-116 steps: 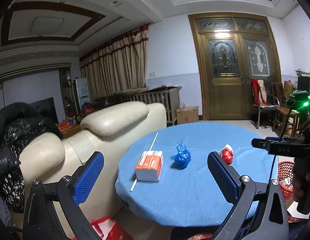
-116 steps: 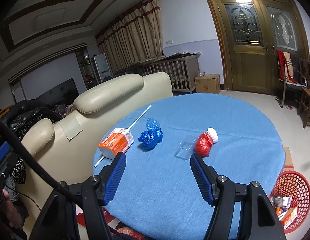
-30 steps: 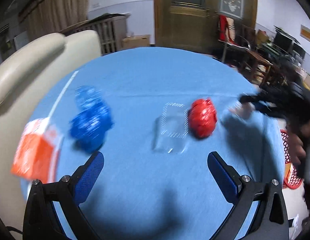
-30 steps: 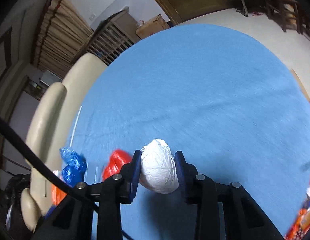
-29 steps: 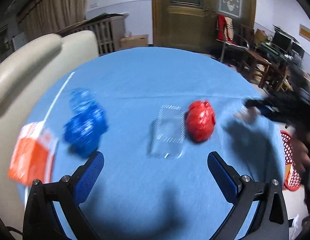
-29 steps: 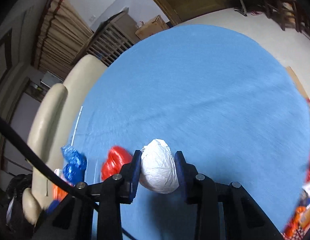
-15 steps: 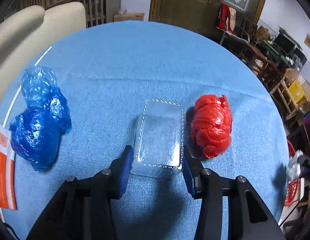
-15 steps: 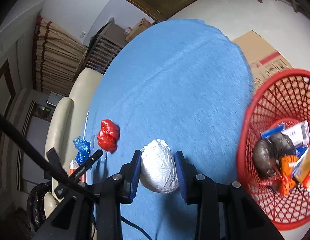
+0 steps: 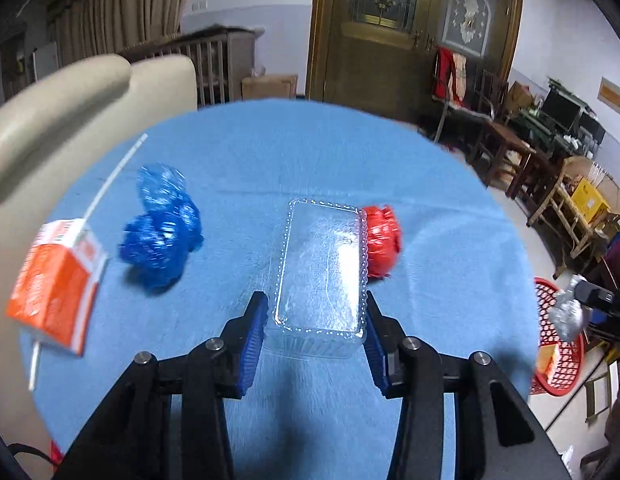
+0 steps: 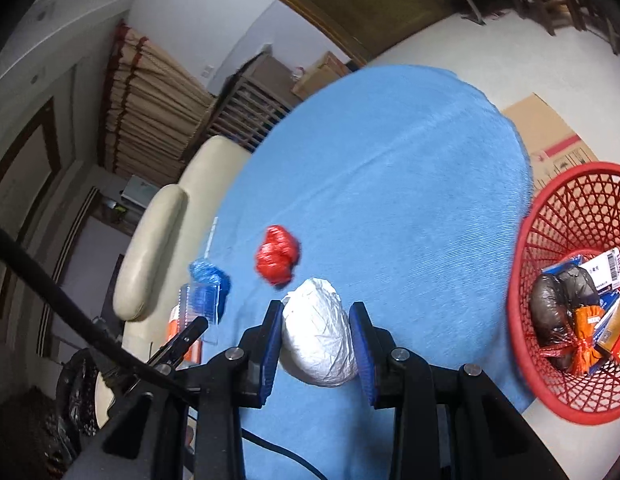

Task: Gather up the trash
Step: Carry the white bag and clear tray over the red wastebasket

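Note:
My left gripper (image 9: 315,322) is shut on a clear plastic box (image 9: 321,272) and holds it above the round blue table (image 9: 450,264). A red crumpled bag (image 9: 383,240) lies just right of the box, a blue crumpled bag (image 9: 162,224) and an orange carton (image 9: 56,280) lie to the left. My right gripper (image 10: 316,344) is shut on a white crumpled wad (image 10: 318,336) over the table's right edge, left of the red mesh basket (image 10: 558,208). The right gripper also shows in the left wrist view (image 9: 570,308).
The red basket (image 9: 558,364) stands on the floor right of the table and holds several pieces of trash (image 10: 578,312). A cream sofa (image 9: 70,92) borders the table's left side. A cardboard sheet (image 10: 550,140) lies on the floor. Chairs and desks (image 9: 510,136) stand at the right.
My left gripper has lifted the clear box off the table and tilted up. My right gripper has stayed shut on the white wad near the red basket, which now sits further right in its view.

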{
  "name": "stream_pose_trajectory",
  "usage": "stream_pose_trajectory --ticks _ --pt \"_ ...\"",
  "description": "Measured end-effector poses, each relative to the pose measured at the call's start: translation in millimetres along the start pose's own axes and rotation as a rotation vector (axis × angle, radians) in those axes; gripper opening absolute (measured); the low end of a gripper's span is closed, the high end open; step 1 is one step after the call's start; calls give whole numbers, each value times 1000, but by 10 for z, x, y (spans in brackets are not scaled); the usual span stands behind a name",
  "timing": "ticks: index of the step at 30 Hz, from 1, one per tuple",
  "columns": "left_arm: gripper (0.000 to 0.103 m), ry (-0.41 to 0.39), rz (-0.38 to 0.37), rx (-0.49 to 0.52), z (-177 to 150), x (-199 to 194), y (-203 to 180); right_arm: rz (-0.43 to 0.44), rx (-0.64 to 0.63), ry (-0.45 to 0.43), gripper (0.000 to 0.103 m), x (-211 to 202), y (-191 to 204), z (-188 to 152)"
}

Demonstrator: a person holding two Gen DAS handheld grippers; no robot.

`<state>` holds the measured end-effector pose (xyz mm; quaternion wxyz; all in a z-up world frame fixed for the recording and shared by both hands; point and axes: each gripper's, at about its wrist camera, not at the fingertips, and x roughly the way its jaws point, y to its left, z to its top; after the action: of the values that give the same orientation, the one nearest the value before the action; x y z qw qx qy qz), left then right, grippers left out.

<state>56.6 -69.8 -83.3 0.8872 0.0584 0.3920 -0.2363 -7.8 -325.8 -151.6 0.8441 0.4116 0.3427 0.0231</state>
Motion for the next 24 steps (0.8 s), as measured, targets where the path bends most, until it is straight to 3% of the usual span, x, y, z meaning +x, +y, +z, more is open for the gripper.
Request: stream_pose_trajectory --ticks 9,14,24 --pt "47 -112 81 18 -167 -747 -300 -59 -192 -103 36 -476 547 -255" --pt "47 -188 70 59 -266 -1097 -480 -82 -299 -157 36 -716 833 -410" --pt "48 -288 52 104 -280 -1481 -703 -68 -353 -237 36 -1093 990 -530"
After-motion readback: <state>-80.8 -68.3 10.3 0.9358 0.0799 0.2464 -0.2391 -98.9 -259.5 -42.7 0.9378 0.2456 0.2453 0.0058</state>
